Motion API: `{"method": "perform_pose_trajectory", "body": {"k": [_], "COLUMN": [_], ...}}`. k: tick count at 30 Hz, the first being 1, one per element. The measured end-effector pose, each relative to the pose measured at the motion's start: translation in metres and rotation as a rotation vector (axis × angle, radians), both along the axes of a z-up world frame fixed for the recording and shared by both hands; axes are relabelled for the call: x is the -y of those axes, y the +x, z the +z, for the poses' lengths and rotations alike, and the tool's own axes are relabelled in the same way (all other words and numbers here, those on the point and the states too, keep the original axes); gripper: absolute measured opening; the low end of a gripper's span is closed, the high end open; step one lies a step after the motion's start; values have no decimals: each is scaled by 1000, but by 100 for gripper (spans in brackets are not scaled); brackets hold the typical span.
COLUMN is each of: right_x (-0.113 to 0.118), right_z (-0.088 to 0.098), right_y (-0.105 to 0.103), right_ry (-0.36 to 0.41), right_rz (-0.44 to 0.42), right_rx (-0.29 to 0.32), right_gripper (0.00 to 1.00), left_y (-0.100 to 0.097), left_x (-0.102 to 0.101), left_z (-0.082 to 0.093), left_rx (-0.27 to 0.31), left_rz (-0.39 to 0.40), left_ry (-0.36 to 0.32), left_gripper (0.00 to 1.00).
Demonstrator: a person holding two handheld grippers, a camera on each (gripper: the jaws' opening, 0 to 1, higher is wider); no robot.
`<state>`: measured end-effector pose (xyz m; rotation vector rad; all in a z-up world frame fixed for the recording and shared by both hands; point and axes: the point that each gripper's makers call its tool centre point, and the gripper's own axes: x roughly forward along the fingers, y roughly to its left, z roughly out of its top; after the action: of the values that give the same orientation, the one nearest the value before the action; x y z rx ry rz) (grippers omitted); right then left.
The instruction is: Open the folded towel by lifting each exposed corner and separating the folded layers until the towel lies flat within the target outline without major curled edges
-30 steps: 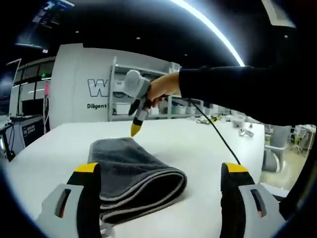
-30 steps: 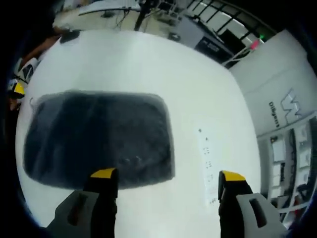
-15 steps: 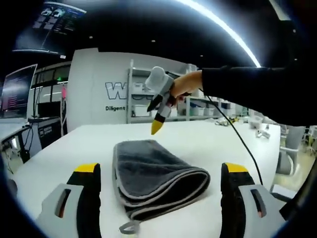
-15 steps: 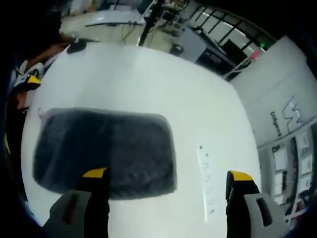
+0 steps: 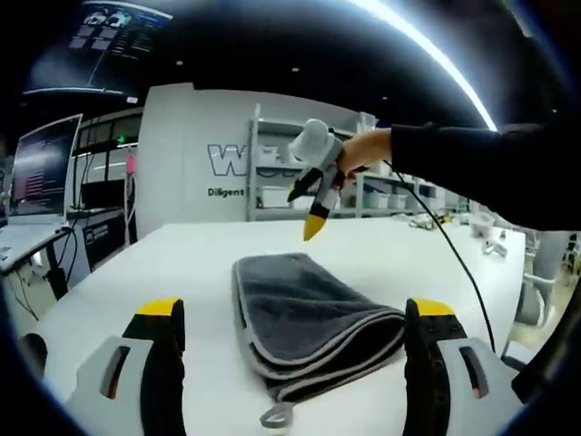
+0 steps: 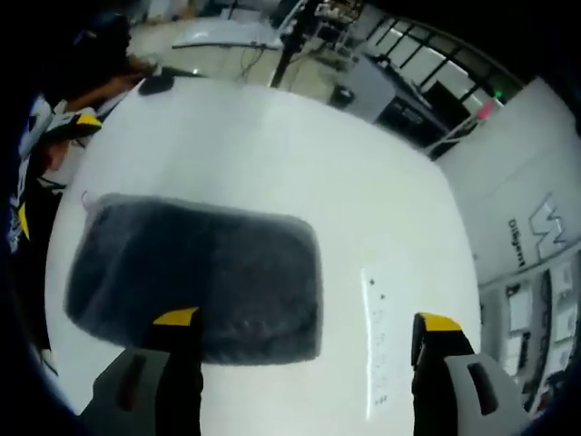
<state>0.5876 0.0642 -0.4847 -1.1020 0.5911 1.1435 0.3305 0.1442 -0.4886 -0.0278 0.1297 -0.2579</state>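
A dark grey folded towel (image 5: 309,313) with a pale hem lies on the white table (image 5: 136,282), its stacked layers and a small hanging loop (image 5: 275,416) facing my left gripper (image 5: 295,345). That gripper stands open just short of the towel's near end. In the right gripper view the same towel (image 6: 195,282) appears from above as a dark rectangle. My right gripper (image 6: 304,350) hovers open above its far edge; the left gripper view shows the right gripper (image 5: 313,182) held by a hand, pointing down above the towel's far end.
A black cable (image 5: 454,254) trails from the right gripper across the table's right side. A printed strip (image 6: 375,341) lies on the table beside the towel. Shelving (image 5: 272,173) and a white wall stand behind the table. Bare tabletop surrounds the towel.
The left view has swung so the towel now sits more to the right between the jaws. The right gripper has risen a little, and the towel looks smaller beneath it.
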Motion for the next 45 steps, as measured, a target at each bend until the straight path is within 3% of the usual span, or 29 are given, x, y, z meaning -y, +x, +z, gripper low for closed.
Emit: {"method": "perform_pose_trajectory", "body": {"k": [10, 18, 24, 33, 38, 43, 45], "right_x": [-8, -8, -3, 10, 7, 7, 7], "right_z": [14, 33, 52, 92, 112, 109, 110], "right_y": [10, -2, -12, -25, -16, -22, -15], "right_ry": [-21, -40, -6, 4, -10, -16, -16], "right_rz": [45, 45, 35, 47, 76, 94, 94], "right_rx": [-5, -17, -59, -23, 3, 9, -2], "right_gripper": [95, 97, 99, 99, 99, 99, 99], "left_y": [-5, -17, -16, -13, -8, -3, -2], "left_x": [1, 9, 1, -3, -3, 8, 11], "left_z": [-5, 9, 16, 26, 26, 20, 21], "left_rx": [-35, 5, -7, -3, -16, -57, -62], "left_rz": [29, 23, 34, 33, 33, 7, 1], "left_ry": [-20, 16, 18, 12, 21, 25, 36], "left_gripper": [99, 100, 100, 100, 100, 99, 99]}}
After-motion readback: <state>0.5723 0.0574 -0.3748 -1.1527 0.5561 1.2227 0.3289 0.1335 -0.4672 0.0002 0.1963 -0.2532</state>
